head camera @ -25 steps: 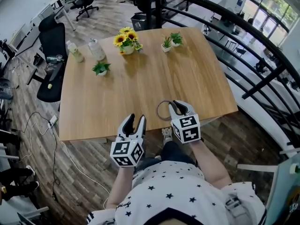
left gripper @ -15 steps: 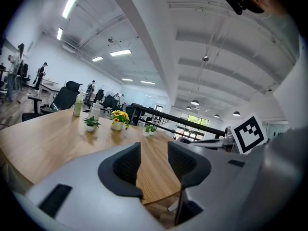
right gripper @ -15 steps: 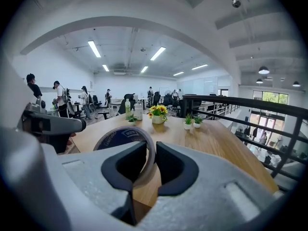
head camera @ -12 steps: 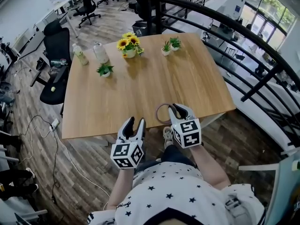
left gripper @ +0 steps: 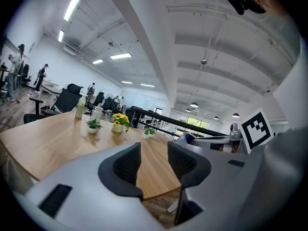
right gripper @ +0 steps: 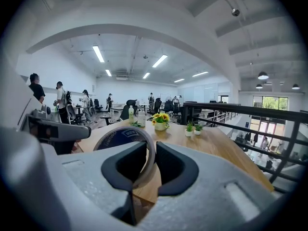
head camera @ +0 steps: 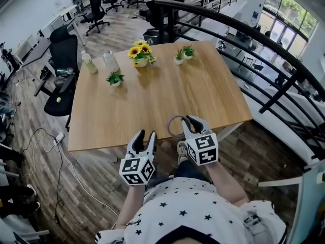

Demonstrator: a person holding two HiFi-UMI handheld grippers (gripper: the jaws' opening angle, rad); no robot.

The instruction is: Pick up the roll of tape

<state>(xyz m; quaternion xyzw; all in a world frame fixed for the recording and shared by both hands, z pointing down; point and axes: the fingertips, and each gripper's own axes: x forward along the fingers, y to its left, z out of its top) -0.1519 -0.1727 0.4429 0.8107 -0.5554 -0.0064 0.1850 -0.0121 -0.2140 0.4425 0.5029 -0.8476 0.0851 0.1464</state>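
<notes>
One roll of tape (right gripper: 124, 136) is sitting in the right gripper (head camera: 189, 120), just over the near edge of the bench (head camera: 152, 98). Its thin wall is running between the two fingers (right gripper: 172, 167), one finger inside the ring and the other outside, and both are pinching that wall. Most of the ring is sticking out to the left of the grip, its blue printed inner face showing in the right gripper view.

Everything else on the bench is standing at the far side, well apart from the tape: a pot of sunflowers (head camera: 140, 55), two small green plants (head camera: 184, 54) beside it to the right, another small plant (head camera: 116, 79) nearer the left, and two bottles (head camera: 99, 62) by the far left corner. A black office chair (head camera: 61, 75) is standing off the left side of the bench, and a dark railing (head camera: 238, 22) is curving past on the right.

The right gripper is reaching forward and pointing slightly downward. The left gripper (head camera: 148, 135) is hanging beside it, short of the bench edge and above the wooden floor (head camera: 91, 166), aiming across the bench top with its fingers spread and only the bench edge showing through the gap.
</notes>
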